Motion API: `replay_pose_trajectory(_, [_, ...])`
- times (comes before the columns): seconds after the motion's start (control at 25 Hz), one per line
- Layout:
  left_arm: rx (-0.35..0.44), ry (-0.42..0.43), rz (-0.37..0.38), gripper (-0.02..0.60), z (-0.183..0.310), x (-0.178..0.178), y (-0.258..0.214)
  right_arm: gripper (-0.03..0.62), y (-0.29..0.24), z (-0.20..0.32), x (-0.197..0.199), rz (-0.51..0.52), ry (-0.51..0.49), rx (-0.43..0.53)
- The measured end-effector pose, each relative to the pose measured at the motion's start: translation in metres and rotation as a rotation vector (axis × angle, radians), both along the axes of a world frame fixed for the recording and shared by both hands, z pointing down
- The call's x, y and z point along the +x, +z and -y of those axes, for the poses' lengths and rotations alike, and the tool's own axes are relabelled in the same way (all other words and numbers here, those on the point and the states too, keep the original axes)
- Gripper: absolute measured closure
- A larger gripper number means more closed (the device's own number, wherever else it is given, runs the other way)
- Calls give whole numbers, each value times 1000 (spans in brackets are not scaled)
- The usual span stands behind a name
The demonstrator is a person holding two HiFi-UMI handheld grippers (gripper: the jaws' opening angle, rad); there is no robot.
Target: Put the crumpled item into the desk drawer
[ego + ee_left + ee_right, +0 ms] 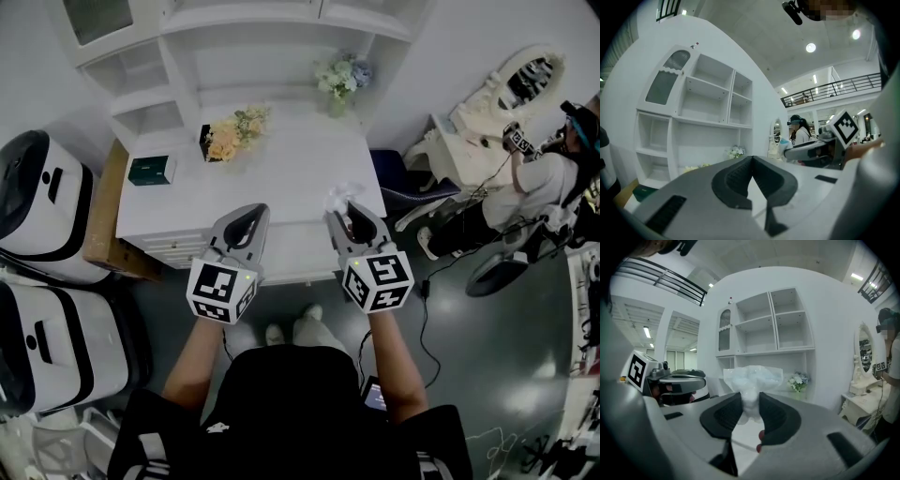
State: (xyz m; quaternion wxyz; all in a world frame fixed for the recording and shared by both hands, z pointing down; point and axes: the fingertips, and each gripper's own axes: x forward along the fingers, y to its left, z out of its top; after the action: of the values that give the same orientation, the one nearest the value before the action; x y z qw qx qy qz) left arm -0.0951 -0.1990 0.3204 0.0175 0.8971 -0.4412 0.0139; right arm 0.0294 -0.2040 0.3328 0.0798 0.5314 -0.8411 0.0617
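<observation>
Over the desk's (281, 159) front right corner, right gripper (750, 399) pinches the crumpled plastic (752, 376) at its neck, which looks light, soft, probably slippery, so hold there; left gripper (751, 159) jaws pressed together, empty.

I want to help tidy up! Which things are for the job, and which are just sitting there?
For the job: crumpled item, pinched in the right gripper; white desk.
Just lying about: green box; yellow flowers; white flowers.
</observation>
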Motion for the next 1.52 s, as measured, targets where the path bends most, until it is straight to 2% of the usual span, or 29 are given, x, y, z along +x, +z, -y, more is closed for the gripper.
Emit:
replay_pose_trajectory(0.64, [-88, -3, 23, 575, 25, 19, 34, 491, 36, 31, 10, 15, -32, -85])
replay_pose_trajectory(1.52, [-273, -71, 46, 575, 70, 37, 122, 491, 131, 77, 26, -29, -104, -288])
